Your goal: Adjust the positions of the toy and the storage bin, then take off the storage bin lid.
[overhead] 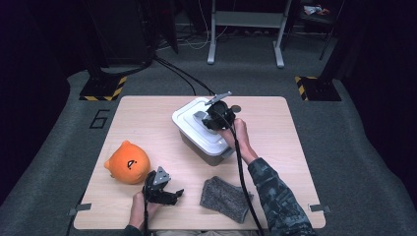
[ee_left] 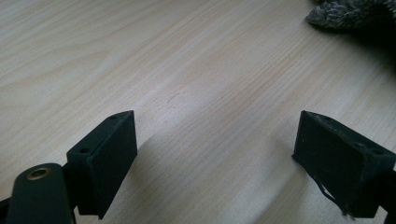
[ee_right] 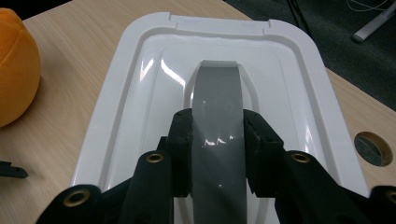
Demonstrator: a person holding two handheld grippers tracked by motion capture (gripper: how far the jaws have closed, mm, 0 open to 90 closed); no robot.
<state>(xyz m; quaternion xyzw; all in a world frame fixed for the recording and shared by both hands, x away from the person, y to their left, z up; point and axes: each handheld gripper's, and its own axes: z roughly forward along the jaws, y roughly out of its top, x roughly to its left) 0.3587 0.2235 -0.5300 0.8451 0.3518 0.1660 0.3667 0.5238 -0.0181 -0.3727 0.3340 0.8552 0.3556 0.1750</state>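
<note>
Grey storage box [overhead: 209, 147] with white lid [ee_right: 140, 93] sits mid-table [overhead: 147, 113], angled. Right gripper [ee_right: 218, 140] is on top of it, jaws clamped on the lid's grey handle [ee_right: 217, 112]. Lid glossy, rounded corners, raised rim. Left gripper [overhead: 164, 189] rests at the near edge, jaws wide, nothing between, well apart from the box.

Light from above is falling brightly on the tabletop [overhead: 147, 113] while the floor [overhead: 359, 147] around it is fading into near-black at the edges of the high view. Glare is streaking across the white lid [ee_right: 140, 84] and its grey handle [ee_right: 217, 107]. The left gripper's fingers [ee_left: 105, 154] are casting soft shadows and blurring slightly up close.
</note>
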